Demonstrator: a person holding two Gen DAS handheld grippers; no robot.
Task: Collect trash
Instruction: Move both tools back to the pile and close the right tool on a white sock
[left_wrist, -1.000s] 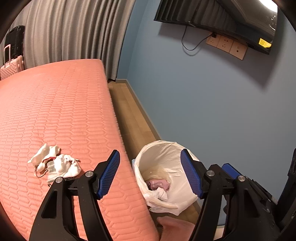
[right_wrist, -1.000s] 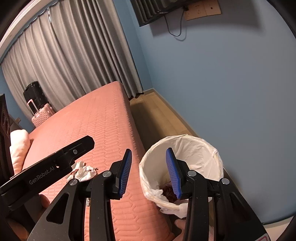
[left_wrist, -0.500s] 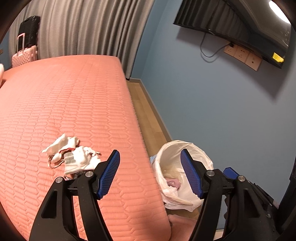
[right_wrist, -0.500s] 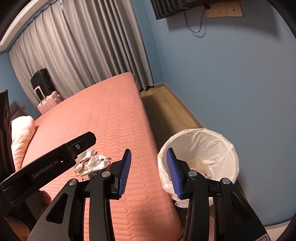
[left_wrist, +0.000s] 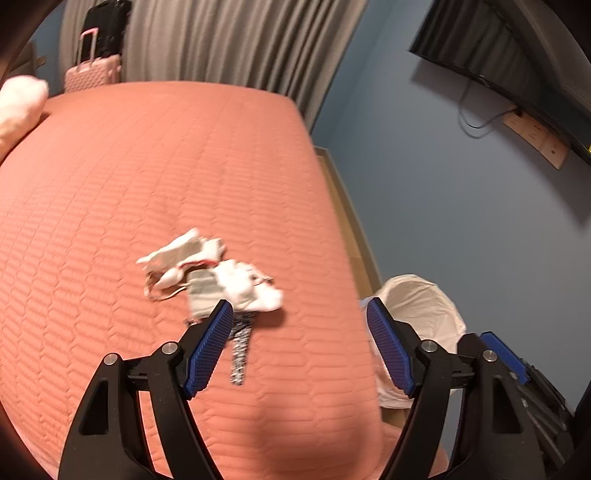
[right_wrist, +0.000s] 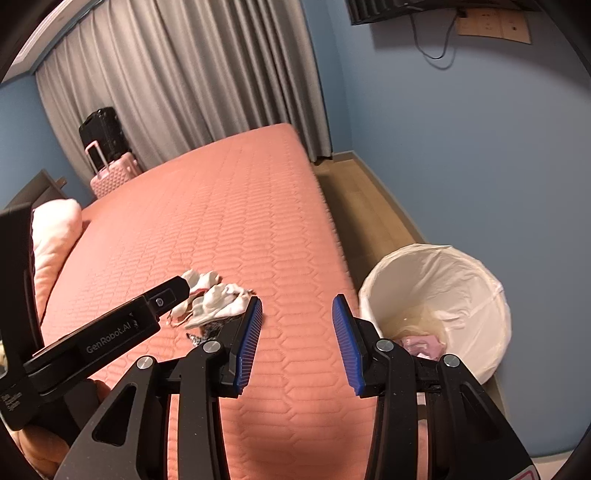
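My left tongs (left_wrist: 299, 347) hang spread wide and empty above a salmon quilted bed (left_wrist: 147, 177), just short of a heap of crumpled white trash (left_wrist: 218, 277) lying near the bed's edge. My right tongs (right_wrist: 297, 343) are also parted and empty. A white-lined bin (right_wrist: 476, 291) stands on the floor beside the bed, with scraps inside.
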